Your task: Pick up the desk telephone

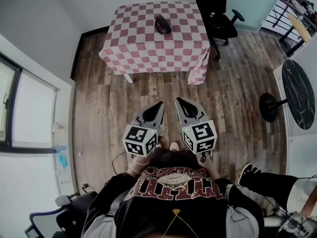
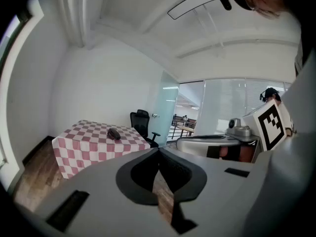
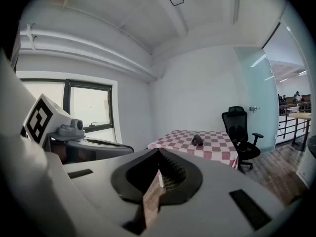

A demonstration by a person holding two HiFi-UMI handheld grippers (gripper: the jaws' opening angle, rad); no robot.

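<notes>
Standing well apart from the checkered tabletop (image 1: 133, 48), where the desk telephone (image 1: 163, 24) lies, I hold the left hand-held gripper (image 1: 159, 105) and the right hand-held gripper (image 1: 180, 101) closed and empty, I think because nothing is reachable yet

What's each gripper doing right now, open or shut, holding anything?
Left gripper: jaws closed, nothing between them.
Right gripper: jaws closed, nothing between them.
</notes>
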